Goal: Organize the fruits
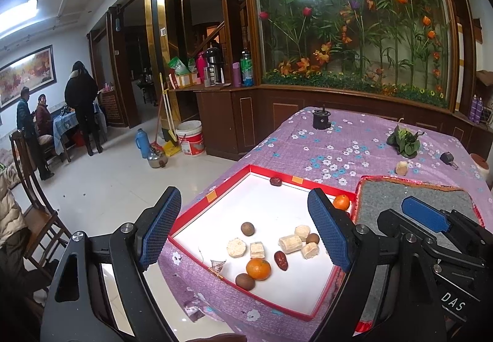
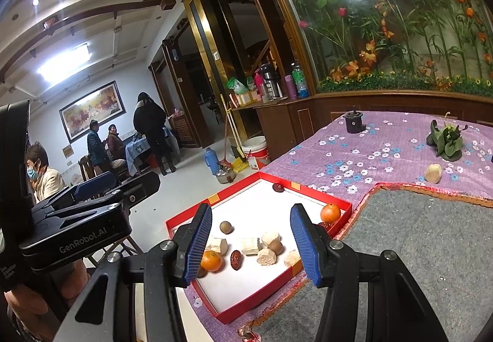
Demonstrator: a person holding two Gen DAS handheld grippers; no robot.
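Both pairs of jaws are standing wide apart and gripping nothing: the left gripper (image 1: 243, 228) is hovering over the red box (image 1: 215, 188), and the right gripper (image 2: 251, 242) is hanging above the same box, just beside the left one.

The box is sitting at the table's near left corner on the purple flowered cloth (image 1: 339, 138), touching the grey mat (image 2: 431, 243) on its right. Inside, toward the near edge, a tangerine (image 1: 258, 268) is lying between a brown round fruit (image 1: 245, 281) and a red date (image 1: 280, 260), with pale cut chunks (image 1: 290, 244) clustered just behind. A second tangerine (image 1: 341, 202) is resting in the box's far right corner, and another date (image 1: 275, 181) is lying against the far wall. Out on the cloth, a leafy green bunch (image 1: 403, 142) is lying near the table's far right edge, with one pale chunk (image 1: 401, 168) near it.
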